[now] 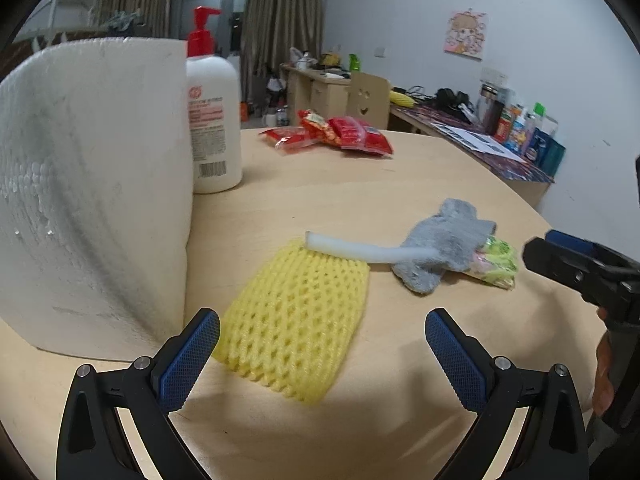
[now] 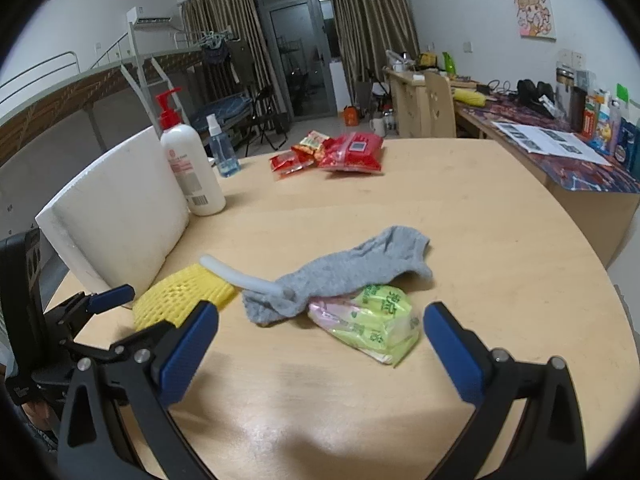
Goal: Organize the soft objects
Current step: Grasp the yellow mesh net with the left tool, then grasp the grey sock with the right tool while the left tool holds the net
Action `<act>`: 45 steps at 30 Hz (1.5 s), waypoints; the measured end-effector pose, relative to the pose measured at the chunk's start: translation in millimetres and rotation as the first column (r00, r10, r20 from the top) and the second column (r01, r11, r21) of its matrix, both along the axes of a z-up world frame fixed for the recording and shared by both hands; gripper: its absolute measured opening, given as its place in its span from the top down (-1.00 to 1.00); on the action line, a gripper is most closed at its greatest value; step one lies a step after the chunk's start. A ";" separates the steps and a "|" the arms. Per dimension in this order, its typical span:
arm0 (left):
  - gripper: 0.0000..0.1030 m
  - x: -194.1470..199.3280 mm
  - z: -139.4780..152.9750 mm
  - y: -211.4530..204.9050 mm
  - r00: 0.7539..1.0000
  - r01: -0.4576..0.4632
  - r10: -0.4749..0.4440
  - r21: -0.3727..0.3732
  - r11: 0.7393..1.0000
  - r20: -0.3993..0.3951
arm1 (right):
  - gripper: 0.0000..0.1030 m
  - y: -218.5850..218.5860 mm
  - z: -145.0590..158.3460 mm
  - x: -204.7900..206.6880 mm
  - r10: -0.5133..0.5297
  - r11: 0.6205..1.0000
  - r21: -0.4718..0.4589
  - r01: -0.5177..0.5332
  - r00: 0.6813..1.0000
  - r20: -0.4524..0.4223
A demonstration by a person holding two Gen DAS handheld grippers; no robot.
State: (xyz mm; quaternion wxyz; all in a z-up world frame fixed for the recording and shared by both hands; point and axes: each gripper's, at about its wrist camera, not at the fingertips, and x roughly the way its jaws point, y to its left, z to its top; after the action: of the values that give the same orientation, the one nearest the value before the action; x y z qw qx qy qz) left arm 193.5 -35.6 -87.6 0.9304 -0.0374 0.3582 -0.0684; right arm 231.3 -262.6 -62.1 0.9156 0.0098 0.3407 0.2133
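Yellow foam net sleeve [image 1: 296, 316] lay flat on the table. White foam tube [image 1: 360, 251] rested across its far edge, the other end tucked under the crumpled grey sock [image 1: 444, 246]. Sock draped over a green tissue pack [image 2: 372, 320] (pink one beneath it).

Left gripper [image 1: 322, 354] is showing black plastic arms, silver screws. Right gripper [image 2: 320, 350] is wearing matching blue textured fingertips [image 2: 188, 354].
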 end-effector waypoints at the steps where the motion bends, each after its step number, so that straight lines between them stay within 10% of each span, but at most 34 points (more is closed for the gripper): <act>1: -0.94 1.1 -0.6 1.1 1.000 -0.011 0.011 -0.002 1.000 -0.003 | -1.00 0.0 -0.1 1.4 0.006 1.000 0.000 -0.006 1.000 -0.004; 13: -0.43 17.3 -12.7 12.2 0.991 -0.074 0.073 -0.002 0.997 -0.108 | -1.00 16.1 -1.8 24.0 0.048 0.995 -0.087 -0.052 0.998 -0.049; 24: 0.62 15.3 -11.7 22.2 0.988 -0.110 0.112 0.024 0.994 -0.107 | -1.00 27.1 -4.9 43.4 0.078 0.984 -0.152 -0.088 0.994 -0.071; 35: 0.67 12.5 -9.9 27.2 0.990 -0.100 0.098 -0.017 0.995 -0.100 | -0.97 34.2 -9.0 71.8 0.048 0.980 -0.190 -0.065 0.994 -0.095; 45: 0.67 11.9 -8.7 26.7 0.991 -0.092 0.090 -0.023 0.995 -0.100 | -0.38 24.6 -28.7 91.3 -0.017 0.975 -0.223 -0.024 0.983 -0.181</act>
State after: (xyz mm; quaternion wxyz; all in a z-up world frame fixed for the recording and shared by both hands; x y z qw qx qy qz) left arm 205.5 -9.0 -96.2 0.9132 -0.0700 0.4005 -0.0290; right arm 322.6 -238.0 -90.8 0.8756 -0.0748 0.4447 0.1733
